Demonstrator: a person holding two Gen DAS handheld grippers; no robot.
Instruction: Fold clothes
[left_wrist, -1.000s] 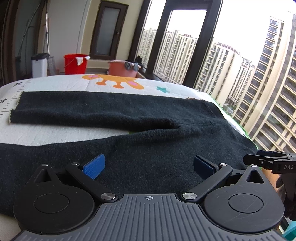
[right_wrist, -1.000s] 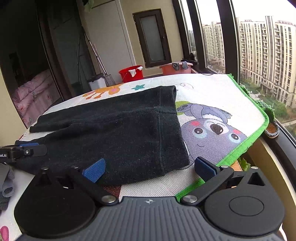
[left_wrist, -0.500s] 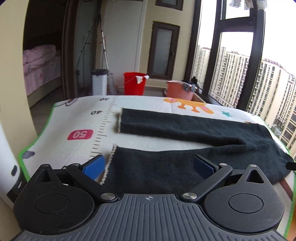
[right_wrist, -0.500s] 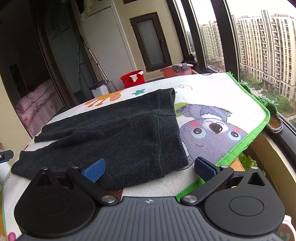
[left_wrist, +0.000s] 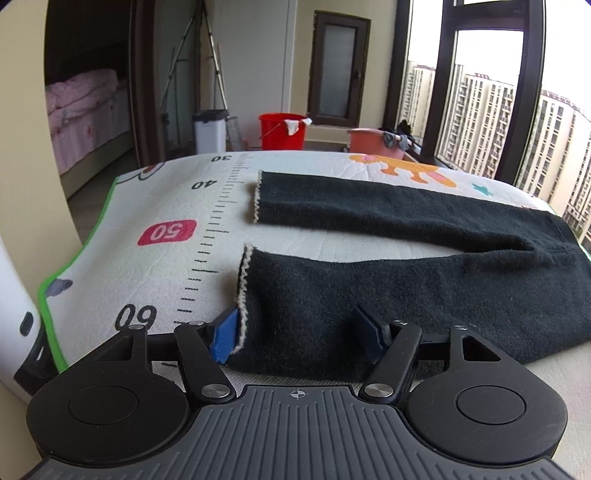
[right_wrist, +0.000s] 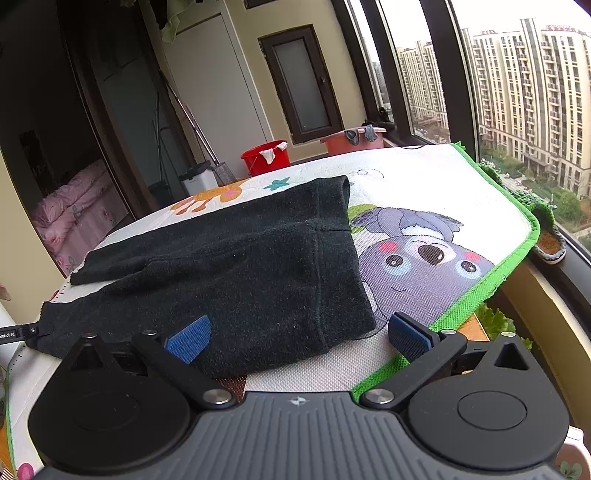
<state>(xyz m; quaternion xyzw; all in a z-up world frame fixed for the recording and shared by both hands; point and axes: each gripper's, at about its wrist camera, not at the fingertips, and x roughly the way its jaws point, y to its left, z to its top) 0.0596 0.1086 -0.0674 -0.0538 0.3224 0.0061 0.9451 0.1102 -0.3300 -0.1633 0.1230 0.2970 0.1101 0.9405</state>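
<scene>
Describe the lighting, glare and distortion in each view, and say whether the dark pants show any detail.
Left wrist view: daylight from the windows blows out the sky; fisheye bends the frames; the pants are sharp, nap and pale hem visible. Right wrist view: same daylight, curved window frames, a dark doorway; the pants show seams clearly.

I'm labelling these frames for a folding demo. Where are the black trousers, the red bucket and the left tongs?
black trousers (left_wrist: 424, 291), left wrist view, on the near leg's flat cloth.
red bucket (left_wrist: 281, 132), left wrist view, on its front wall.
left tongs (left_wrist: 299, 334), left wrist view, midway between the blue fingertips.
</scene>
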